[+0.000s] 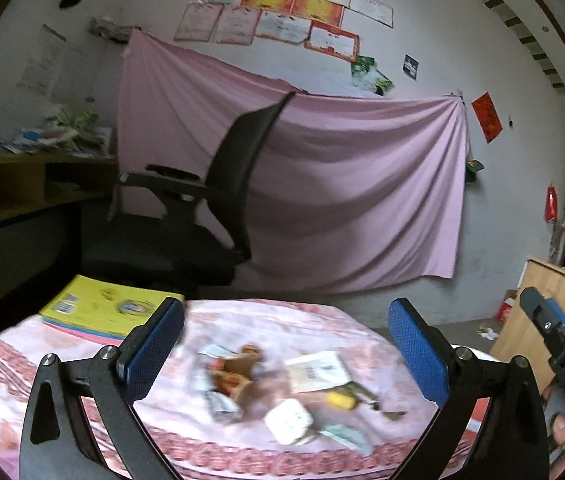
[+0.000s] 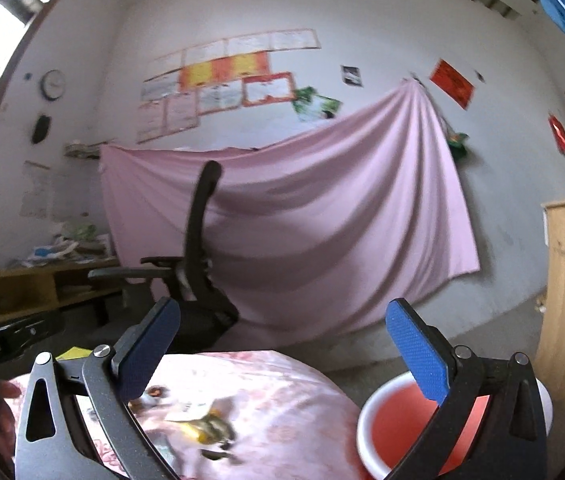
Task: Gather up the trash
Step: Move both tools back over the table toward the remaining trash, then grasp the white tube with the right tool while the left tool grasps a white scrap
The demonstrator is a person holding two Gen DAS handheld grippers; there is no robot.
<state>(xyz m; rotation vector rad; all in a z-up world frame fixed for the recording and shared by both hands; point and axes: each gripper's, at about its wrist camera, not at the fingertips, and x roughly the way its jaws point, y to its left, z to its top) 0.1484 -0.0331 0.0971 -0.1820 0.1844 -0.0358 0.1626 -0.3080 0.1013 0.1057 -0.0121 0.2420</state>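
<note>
A: Nearest first. Left gripper (image 1: 286, 356), jaws spread wide, nothing between the pads. Right gripper (image 2: 282, 360), same: spread wide, empty

B: Where's the trash?

A: Trash pile (image 1: 282, 392) lies on the pink patterned tablecloth (image 1: 22, 392), just ahead of the left gripper and below it, roughly centred between its fingers. Wrappers, a white packet (image 1: 318, 372), a yellow scrap (image 1: 340, 400), a white crumpled piece (image 1: 288, 420). Blurred, so I can't sort them finer

B: And from the right side?

A: In the right wrist view the same litter sits low and left of centre, by the left finger. The bin (image 2: 366, 424), white rim, red inside, stands at the table's right edge, under the right finger

B: So which hand is nearer?

A: My judgement: left hand squarely faces the pile, right hand is closer to the bin. The pile's spread runs across the left view, left to right, toward the bin side

B: Anything beyond?

A: Yellow book (image 1: 110, 304) at the far left of the table, apart from the trash. Past the table a black office chair (image 1: 218, 208), then a pink sheet (image 1: 342, 184) hung on the wall
</note>
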